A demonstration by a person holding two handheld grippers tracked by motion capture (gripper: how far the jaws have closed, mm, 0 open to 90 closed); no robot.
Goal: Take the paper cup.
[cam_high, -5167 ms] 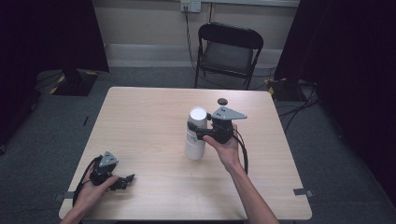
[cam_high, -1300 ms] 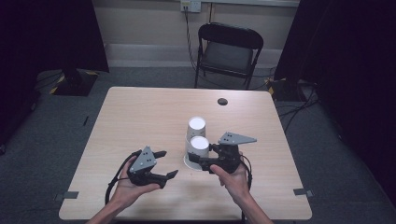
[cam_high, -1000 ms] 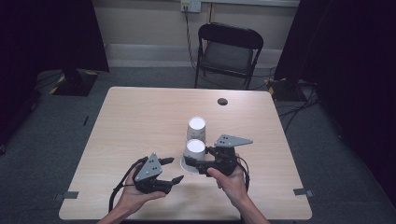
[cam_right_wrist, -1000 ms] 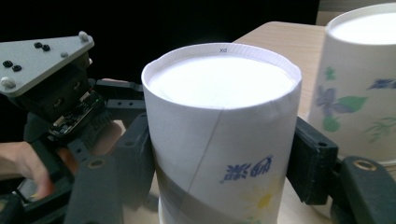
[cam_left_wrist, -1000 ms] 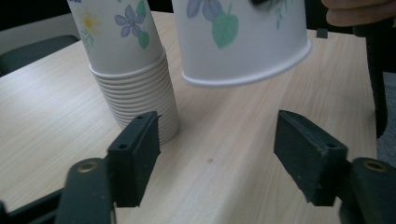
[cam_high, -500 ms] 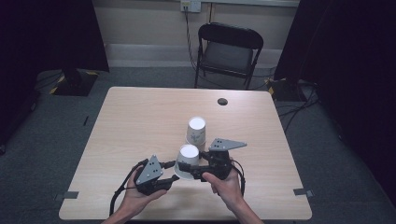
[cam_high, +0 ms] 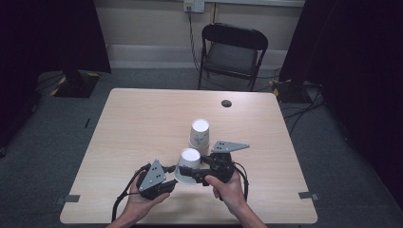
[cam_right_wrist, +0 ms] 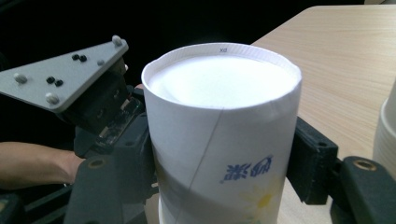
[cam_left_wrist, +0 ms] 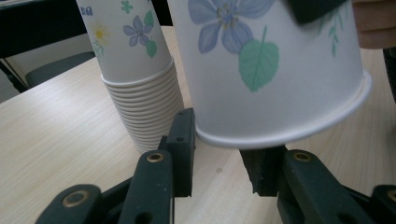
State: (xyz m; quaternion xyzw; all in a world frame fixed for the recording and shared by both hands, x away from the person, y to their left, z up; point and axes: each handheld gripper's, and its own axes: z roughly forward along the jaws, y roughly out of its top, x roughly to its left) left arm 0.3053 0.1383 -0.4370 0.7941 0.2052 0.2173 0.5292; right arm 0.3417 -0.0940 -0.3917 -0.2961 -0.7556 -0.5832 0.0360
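From the high view, a single paper cup is held upside down near the front edge of the table, its closed white base uppermost and its long axis close to vertical, leaning slightly toward the left gripper. The right gripper clamps the cup's wall from the three o'clock side, its jaws closed narrowly on the cup. The left gripper comes in from eight o'clock at the cup's lower rim; its jaws have just been closing, with the rim between them. At one o'clock from the held cup, just beside it, stands a stack of cups, also mouth down. A small dark disc lies well apart at twelve o'clock near the far edge, and a folding chair stands beyond the table. In the left gripper view, the cup hangs clear of the tabletop, flowered wall above, rolled rim down; the two black jaws flank the rim, the left-hand one touching, the right-hand one partly hidden behind it. The stack rises at eleven o'clock, close by. In the right gripper view, the cup stands base up between both pads, gripped, with the left gripper directly behind at nine o'clock.
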